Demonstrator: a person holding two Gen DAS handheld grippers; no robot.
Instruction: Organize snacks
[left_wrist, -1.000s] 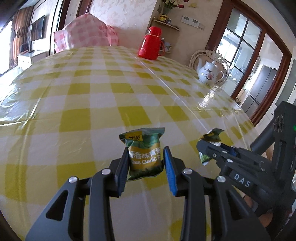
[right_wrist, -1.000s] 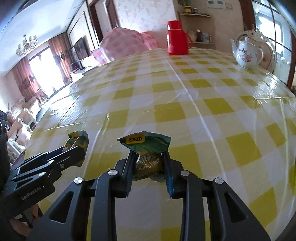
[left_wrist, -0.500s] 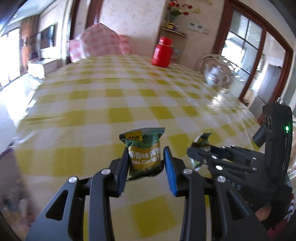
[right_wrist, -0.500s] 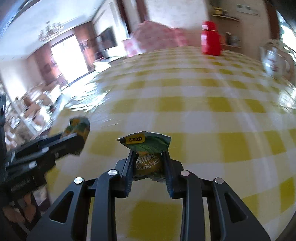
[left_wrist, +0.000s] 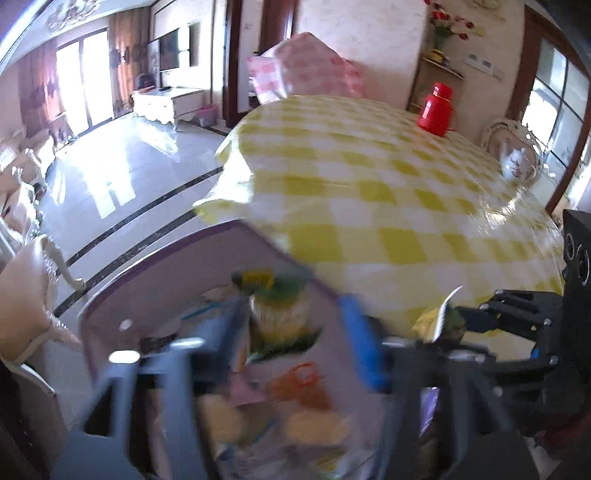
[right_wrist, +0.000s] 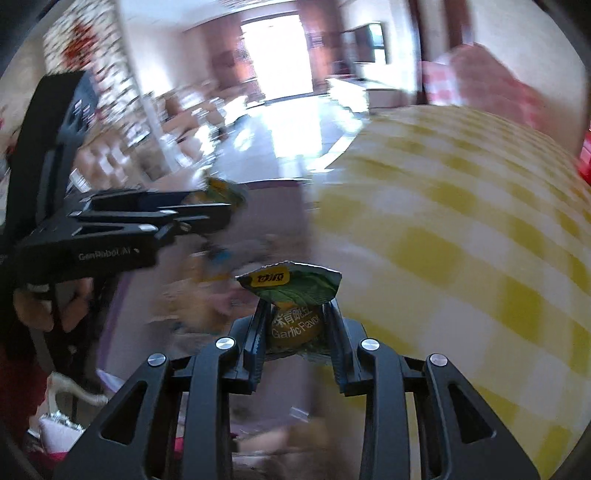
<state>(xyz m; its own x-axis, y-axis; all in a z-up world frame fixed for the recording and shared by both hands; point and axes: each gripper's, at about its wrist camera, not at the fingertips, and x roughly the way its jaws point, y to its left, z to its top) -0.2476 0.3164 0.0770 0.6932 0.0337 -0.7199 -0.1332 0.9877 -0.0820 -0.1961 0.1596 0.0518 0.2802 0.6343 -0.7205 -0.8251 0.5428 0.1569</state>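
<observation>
left wrist view: the left gripper (left_wrist: 291, 332) hangs over a purple-rimmed box (left_wrist: 155, 266) that sits off the near left edge of the table (left_wrist: 369, 206), below the yellow-checked cloth. its jaws have just been opening and now stand wide; a green and yellow garlic snack packet (left_wrist: 280, 310) is between them, blurred, nearer the left finger and clear of the blue pad on the right finger. whether it touches the left pad cannot be told. under it the box holds a blurred heap of other snack packets (left_wrist: 295, 406). at the right edge the right gripper (left_wrist: 476, 317) points in, with a second snack packet (left_wrist: 439, 321) at its tips. far across the table stand a red thermos (left_wrist: 436, 110) and a white teapot (left_wrist: 517, 166).

right wrist view: the right gripper (right_wrist: 295, 325) has its jaws narrow, though they have just been opening. the second snack packet (right_wrist: 291, 317) sits upright between the fingers, its crimped top above them, and seems touched on both sides. it is over the box (right_wrist: 273, 221), just left of the table edge. the left gripper (right_wrist: 207, 214) reaches in from the left, its own packet (right_wrist: 221, 188) at its tips.
</observation>
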